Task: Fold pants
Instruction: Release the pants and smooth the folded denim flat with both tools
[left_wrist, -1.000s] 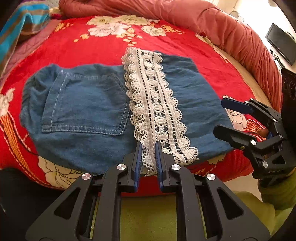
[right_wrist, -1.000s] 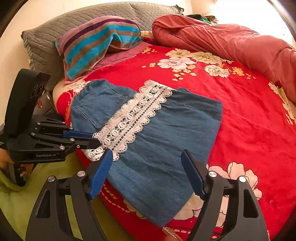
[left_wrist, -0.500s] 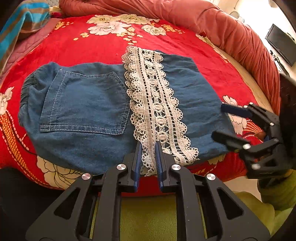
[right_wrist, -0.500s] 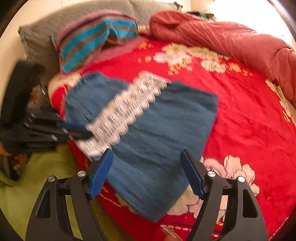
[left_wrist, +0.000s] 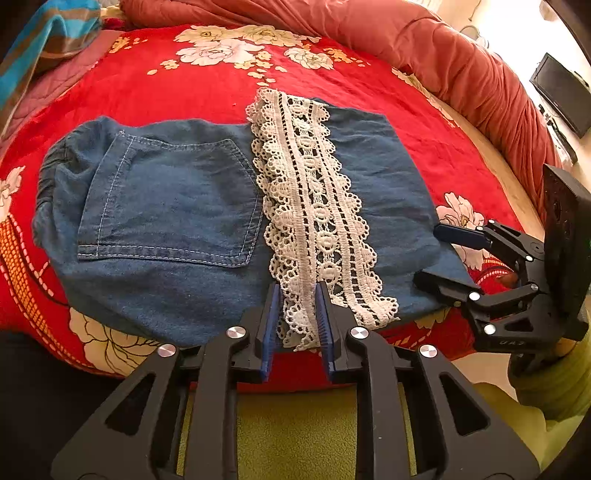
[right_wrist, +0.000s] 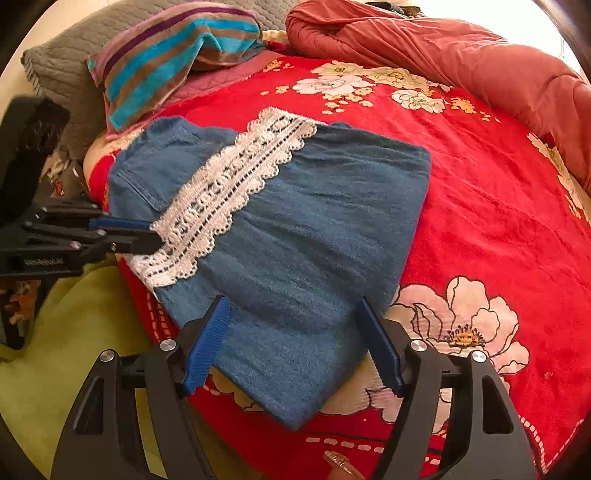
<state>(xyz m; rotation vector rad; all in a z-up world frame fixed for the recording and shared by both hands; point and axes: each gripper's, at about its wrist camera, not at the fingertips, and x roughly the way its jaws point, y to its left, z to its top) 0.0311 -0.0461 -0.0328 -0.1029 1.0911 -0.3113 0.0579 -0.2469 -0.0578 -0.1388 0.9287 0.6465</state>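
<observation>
The left gripper pointed steeply down at the bed's near edge, its jaws just easing apart around the lace trim; whether the pads still pinched it was hard to tell. The right gripper stood wide over the near right corner of the pants, not gripping. The blue denim pants lay folded flat, back pocket up at left, on the red floral blanket, which lay open beyond toward the rumpled quilt and the striped pillow.
</observation>
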